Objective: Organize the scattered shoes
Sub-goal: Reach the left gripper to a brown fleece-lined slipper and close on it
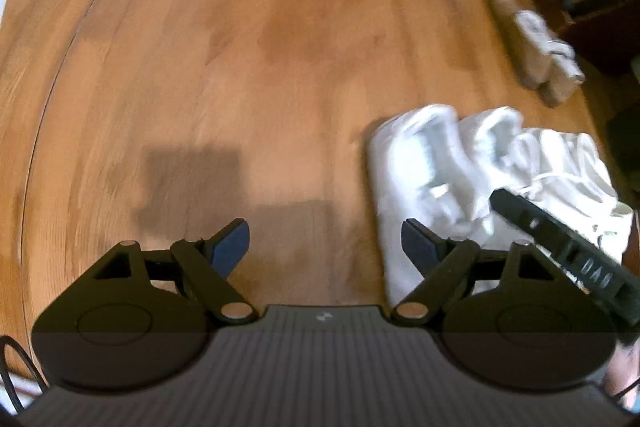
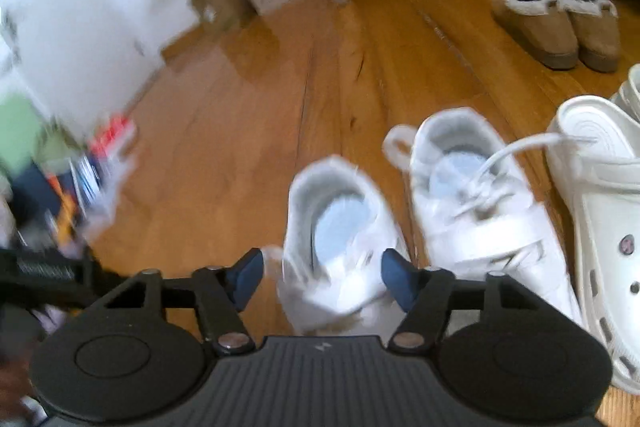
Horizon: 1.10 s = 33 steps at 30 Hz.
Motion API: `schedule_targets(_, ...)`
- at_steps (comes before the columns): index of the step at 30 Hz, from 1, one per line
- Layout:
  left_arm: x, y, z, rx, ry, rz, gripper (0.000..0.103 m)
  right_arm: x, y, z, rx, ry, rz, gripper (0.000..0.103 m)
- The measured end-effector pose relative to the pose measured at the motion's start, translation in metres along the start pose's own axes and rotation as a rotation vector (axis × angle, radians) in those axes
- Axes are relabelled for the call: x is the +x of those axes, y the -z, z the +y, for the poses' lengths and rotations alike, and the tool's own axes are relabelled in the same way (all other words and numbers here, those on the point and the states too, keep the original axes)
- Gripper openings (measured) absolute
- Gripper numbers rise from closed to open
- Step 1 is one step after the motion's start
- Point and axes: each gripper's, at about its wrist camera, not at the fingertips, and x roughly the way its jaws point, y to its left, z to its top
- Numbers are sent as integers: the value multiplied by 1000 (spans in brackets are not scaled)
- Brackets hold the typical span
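Left wrist view is pretty blurry, but nearest the camera the left gripper has its jaws spread wide with nothing between them, just bare wood floor under it and a couple of blocky shadows near left. Just right of its right finger sit the white sneakers, side by side on the floor, with part of the other black gripper poking in over them from the near right. Further back on the right there's a pair of tan slippers with fluffy lining, well apart from the sneakers, and dark furniture behind those that's too smeared to make out. Over in the right wrist view, the right gripper is also wide open, and its blue pads straddle the front of the left white sneaker without visibly clamping it; can't tell if the pads actually touch it. The second white sneaker is just beside it on the right, laces loose and flopped across, heel openings of both pointing away from the camera. Right of that, touching or nearly so, is a white clog with a small charm on top. Far right again the tan slippers sit together, and far left is a white blurry block plus some colourful clutter on the floor.
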Motion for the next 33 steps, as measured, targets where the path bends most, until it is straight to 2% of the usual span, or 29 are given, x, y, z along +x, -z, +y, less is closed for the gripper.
schedule_targets(2,-1,-16,-19,29,27,-11,83,-13,-23,-12,21,-1,-34,42)
schedule_targets(5,-3,-51,-54,48,118,-35,83,-13,-65,-25,-17,111,-71,42)
schedule_targets(7,2,-76,-78,55,153,-53,85,-14,-92,-33,-43,186,-96,67)
schedule_targets(8,8,-91,-91,57,154,-59,85,-14,-106,-38,-55,223,-108,83)
schedule_targets(10,20,-118,-114,59,134,-71,86,-14,-134,-46,-81,298,-133,85)
schedule_targets(11,28,-132,-127,69,100,-78,85,-14,-143,-50,-98,331,-147,85)
schedule_targets(14,43,-158,-152,97,57,-96,85,-12,-156,-63,-124,376,-156,85)
schedule_targets(18,78,-198,-191,137,72,-139,86,5,-168,-90,-148,454,-147,86)
schedule_targets(21,117,-219,-218,104,134,-86,86,13,-170,-109,-167,486,-115,87)
schedule_targets(24,163,-230,-242,103,150,-31,85,22,-171,-127,-156,502,-84,87)
schedule_targets(29,222,-233,-279,142,85,-28,85,28,-175,-151,-117,518,-57,88)
schedule_targets(31,235,-233,-288,144,57,-46,85,29,-175,-158,-105,525,-51,89)
schedule_targets(33,247,-231,-299,139,-1,-94,86,30,-175,-165,-94,532,-44,90)
